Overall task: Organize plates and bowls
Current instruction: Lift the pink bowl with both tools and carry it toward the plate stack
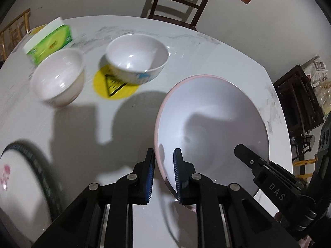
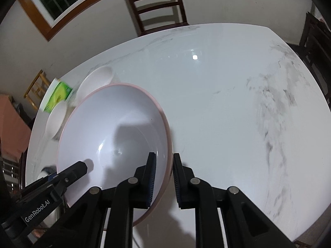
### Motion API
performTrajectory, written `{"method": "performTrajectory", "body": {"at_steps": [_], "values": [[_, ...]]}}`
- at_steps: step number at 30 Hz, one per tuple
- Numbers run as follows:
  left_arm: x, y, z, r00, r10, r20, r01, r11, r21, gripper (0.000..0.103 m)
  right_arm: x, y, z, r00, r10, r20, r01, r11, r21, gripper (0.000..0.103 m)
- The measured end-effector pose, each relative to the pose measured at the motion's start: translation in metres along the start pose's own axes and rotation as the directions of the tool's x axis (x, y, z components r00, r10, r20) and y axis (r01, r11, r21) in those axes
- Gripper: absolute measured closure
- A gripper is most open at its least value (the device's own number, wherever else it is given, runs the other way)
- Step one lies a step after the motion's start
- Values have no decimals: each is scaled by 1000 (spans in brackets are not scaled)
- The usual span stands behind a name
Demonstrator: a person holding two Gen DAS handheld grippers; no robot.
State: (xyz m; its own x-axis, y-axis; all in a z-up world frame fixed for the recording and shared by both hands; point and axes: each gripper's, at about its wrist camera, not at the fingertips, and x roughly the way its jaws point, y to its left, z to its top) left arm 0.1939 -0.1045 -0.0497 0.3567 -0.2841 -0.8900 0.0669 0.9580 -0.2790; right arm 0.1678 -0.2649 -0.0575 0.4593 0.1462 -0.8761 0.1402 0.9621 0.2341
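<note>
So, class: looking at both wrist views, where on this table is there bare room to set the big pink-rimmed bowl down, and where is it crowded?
Free: the wide marble stretch right of the pink-rimmed bowl, toward the far chair. Crowded: the left side, with two small bowls, the green box, the yellow sticker and a patterned plate.

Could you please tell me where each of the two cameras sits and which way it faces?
Left wrist: on the left gripper, looking down its fingers at the pink-rimmed bowl it grips; the right gripper's finger shows.
Right wrist: on the right gripper, gripping the opposite rim; the left gripper's finger shows.
Shared: bowl, table, green box.
</note>
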Motion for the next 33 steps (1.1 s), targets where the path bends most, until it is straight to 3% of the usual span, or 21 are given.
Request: {"method": "performTrajectory", "body": {"at_steps": [14, 33], "values": [[-55, 51, -73, 1000, 21, 15, -21, 999, -32, 88, -21, 41, -73, 998, 35, -57, -38, 998, -50, 87], [-47, 77, -112, 999, 38, -20, -39, 999, -38, 88, -8, 54, -109, 994, 17, -106, -25, 997, -71, 84]]}}
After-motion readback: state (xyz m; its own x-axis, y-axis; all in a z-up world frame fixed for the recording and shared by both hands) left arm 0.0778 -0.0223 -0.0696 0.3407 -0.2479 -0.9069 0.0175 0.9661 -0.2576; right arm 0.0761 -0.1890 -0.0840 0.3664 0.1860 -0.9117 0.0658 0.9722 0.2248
